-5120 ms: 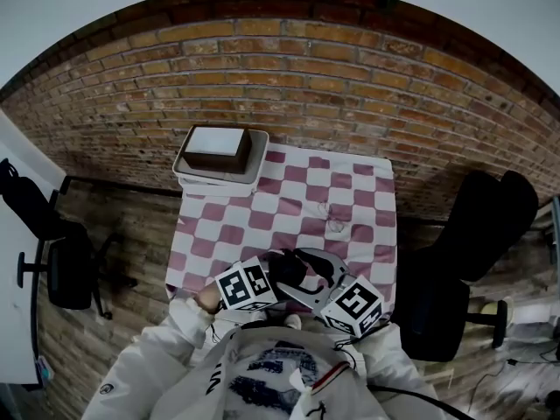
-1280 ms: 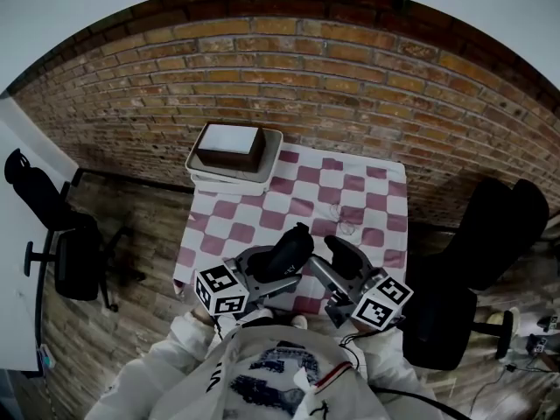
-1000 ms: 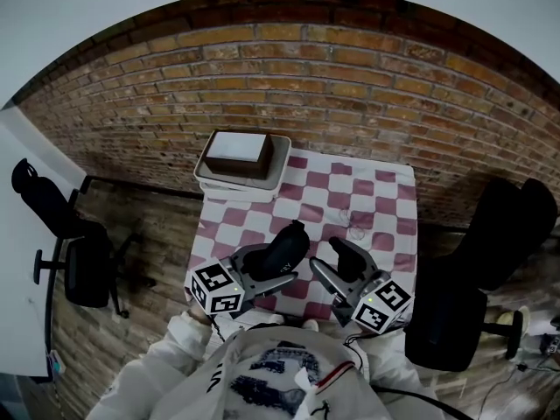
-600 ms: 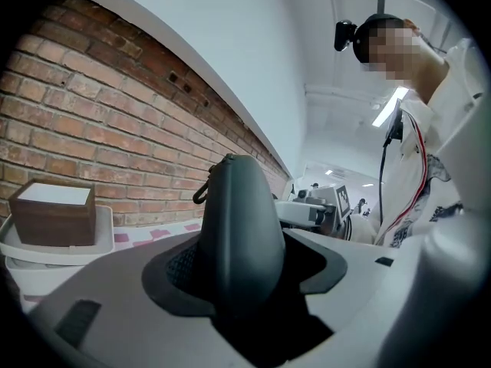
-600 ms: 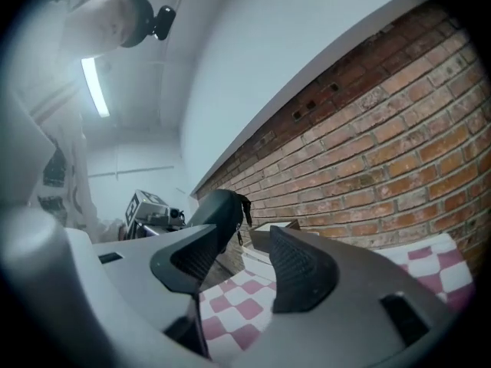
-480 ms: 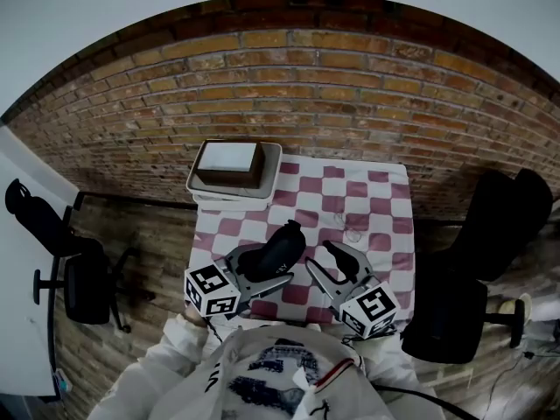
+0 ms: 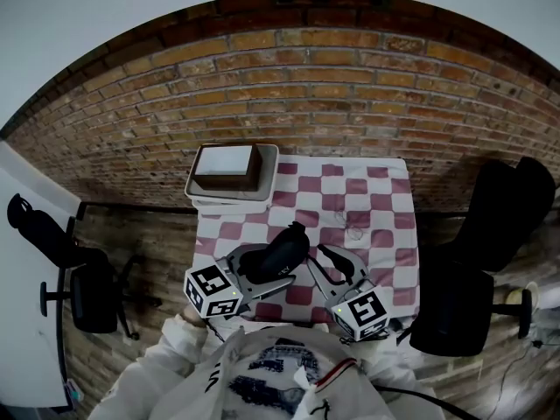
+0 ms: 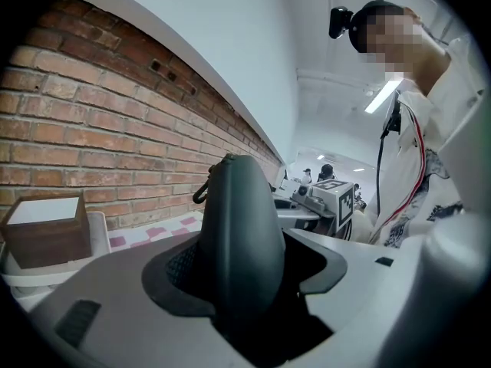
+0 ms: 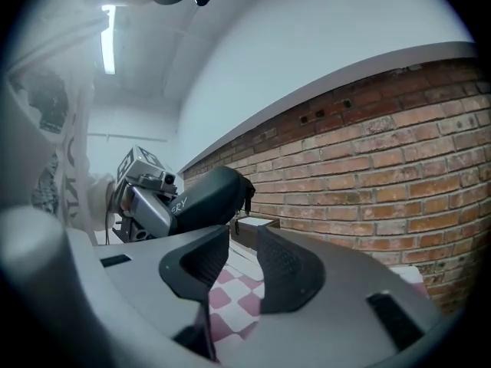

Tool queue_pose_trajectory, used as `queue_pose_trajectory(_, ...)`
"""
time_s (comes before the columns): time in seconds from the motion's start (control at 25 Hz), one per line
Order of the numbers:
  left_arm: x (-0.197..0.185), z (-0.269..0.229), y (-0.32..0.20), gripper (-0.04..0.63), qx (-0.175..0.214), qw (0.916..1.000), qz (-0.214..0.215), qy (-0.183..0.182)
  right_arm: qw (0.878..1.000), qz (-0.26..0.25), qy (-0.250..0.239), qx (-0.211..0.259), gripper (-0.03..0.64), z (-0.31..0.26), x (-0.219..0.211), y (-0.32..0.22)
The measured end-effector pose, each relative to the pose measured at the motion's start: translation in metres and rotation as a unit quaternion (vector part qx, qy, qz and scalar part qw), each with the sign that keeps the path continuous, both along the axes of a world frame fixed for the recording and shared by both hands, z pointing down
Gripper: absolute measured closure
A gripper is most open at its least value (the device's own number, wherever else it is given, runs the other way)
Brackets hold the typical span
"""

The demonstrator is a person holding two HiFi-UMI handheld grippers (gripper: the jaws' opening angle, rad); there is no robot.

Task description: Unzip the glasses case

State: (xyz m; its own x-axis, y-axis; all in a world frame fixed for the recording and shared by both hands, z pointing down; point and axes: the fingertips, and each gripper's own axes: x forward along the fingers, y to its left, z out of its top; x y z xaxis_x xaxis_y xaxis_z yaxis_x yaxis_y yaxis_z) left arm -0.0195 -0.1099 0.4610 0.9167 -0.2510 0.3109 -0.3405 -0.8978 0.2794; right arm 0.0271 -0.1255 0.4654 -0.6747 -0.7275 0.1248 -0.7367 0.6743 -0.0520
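Item: glasses case (image 7: 284, 245), dark, almost black, an oblong hard shell with rounded ends and a smooth matt surface.
Markings: pale lettering on one side, seen in the right gripper view (only the last letters show).
Zip: a dark seam runs round the far tip; a small loop-shaped zip pull (image 8: 201, 193) hangs at that tip. The two halves lie together, with no gap showing.
Position: held off the table (image 7: 398, 234), above its near edge and left of the middle, the far end tilted up towards the brick wall (image 7: 350, 103).
Left gripper (image 7: 261, 268): jaws clamped on the near end of the case, one ribbed pad against each side.
Right gripper (image 9: 243, 255): just beside the case on its right, not touching it; the jaws have just been closing and stand a narrow gap apart, with nothing between them.
Table cover: checked cloth (image 7: 385, 195), dark pink and white.
Far left corner of the table: a pale tray (image 7: 269, 171) holding a brown box (image 7: 226, 164) with a white top.
Middle of the cloth: a small thin item, too small to tell.
Surroundings: a black chair (image 7: 83, 278) at the left, another black chair (image 7: 490, 226) at the right.
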Motion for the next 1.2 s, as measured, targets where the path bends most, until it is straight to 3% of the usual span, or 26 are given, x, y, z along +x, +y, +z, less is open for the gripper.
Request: queue_pose_trajectory(1.2,0.007,0.01,-0.002,0.302,-0.002,0.9995,0.014,-0.027,0.998,0.008,0.049,0.037,0.591,-0.004,-0.006,-0.005)
